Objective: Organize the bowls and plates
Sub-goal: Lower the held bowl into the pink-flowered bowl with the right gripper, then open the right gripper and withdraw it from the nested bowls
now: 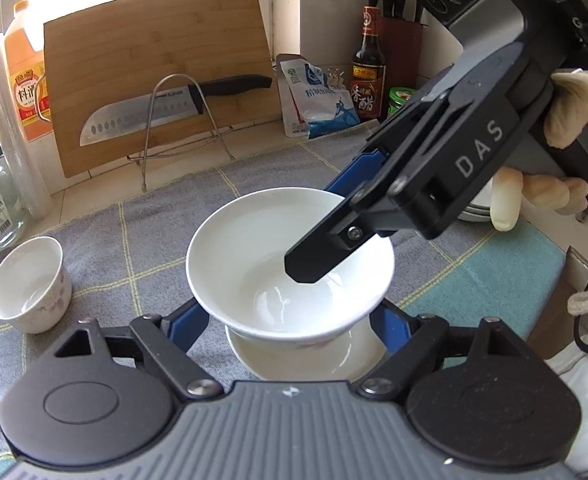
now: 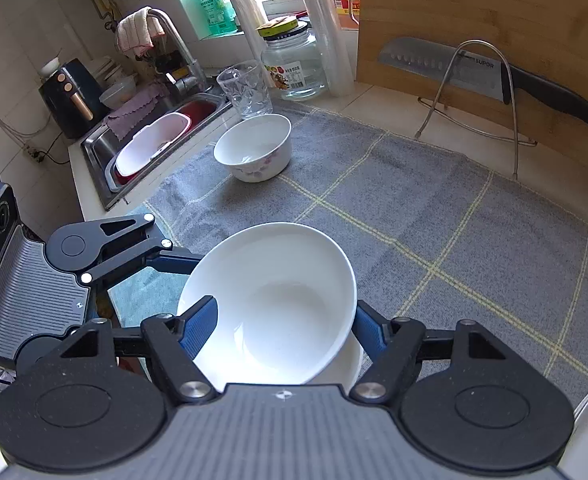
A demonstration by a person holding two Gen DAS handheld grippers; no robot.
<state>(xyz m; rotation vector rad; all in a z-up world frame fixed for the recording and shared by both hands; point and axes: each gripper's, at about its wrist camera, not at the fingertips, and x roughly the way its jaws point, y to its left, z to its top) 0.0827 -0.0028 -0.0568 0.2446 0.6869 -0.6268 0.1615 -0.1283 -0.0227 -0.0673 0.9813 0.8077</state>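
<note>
The right gripper (image 2: pixel 283 330) has the rim of a wide white bowl (image 2: pixel 277 300) between its blue-padded fingers (image 2: pixel 199 326): one finger lies inside the bowl against the near wall, the other outside the rim, and the bowl hangs tilted in that pinch. From the left wrist view the inner finger reaches down into the bowl's hollow, and a gloved hand (image 1: pixel 566 120) grips the handle behind it. The left gripper (image 1: pixel 294 324) sits low beneath and just behind the bowl, its jaws standing apart on either side of the bowl's foot; whether its pads actually press on anything I cannot tell. Directly under the held bowl, between the left gripper's fingers, lies a second white dish (image 1: pixel 306 354), and the bowl appears to sit just above or on it. Ahead and to the left of both grippers, a smaller flower-patterned bowl (image 2: pixel 255 146) stands upright on the grey checked cloth (image 2: pixel 414 208), well apart from the pair. Beyond it stands a clear glass (image 2: pixel 245 88), and further on, the sink (image 2: pixel 105 160).
</note>
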